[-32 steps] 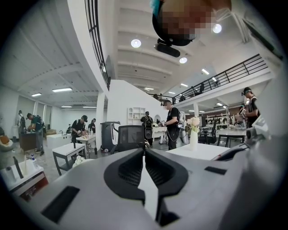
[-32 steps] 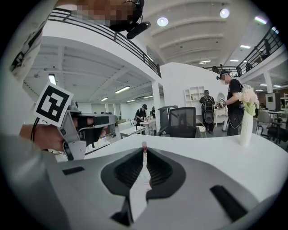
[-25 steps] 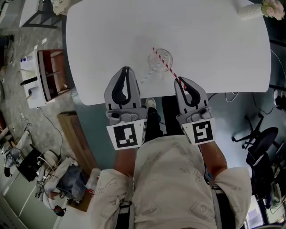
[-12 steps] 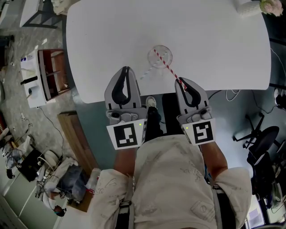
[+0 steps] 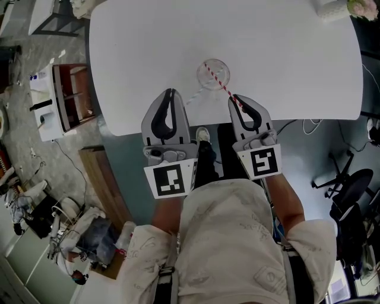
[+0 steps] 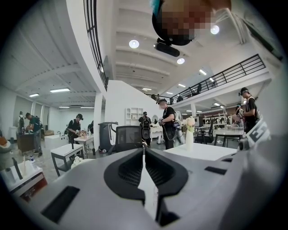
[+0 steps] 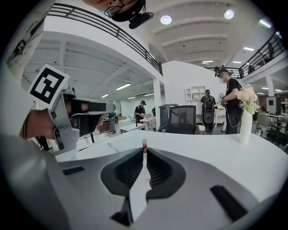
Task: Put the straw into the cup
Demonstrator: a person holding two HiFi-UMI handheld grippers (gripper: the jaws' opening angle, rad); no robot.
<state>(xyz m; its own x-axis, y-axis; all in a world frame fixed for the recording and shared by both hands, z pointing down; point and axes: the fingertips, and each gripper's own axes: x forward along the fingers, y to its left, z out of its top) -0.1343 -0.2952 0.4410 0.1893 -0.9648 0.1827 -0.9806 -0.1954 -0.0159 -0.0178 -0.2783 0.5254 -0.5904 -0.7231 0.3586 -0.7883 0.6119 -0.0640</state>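
Right gripper (image 5: 236, 100) (image 7: 145, 151): jaws pinched on the near end of the red-and-white striped paper straw (image 5: 222, 86) (image 7: 144, 144). A short stub pokes out past the fingertips in the right gripper view.

From the head view the straw runs tilted, up and left from the jaws, and its far end crosses the mouth of the clear round plastic cup (image 5: 213, 73). Can't tell whether the tip touches the bottom.

The cup stands upright on the white rectangular table (image 5: 285, 65), near the front edge, between the two grippers and just ahead of them.

Left gripper (image 5: 170, 92) (image 6: 143, 151): jaws pressed together, nothing between them. It sits at the table's front edge, left of the cup, not touching it.

A white vase with pale flowers (image 5: 337, 9) (image 7: 245, 117) stands at the table's far right corner, well apart from the cup.
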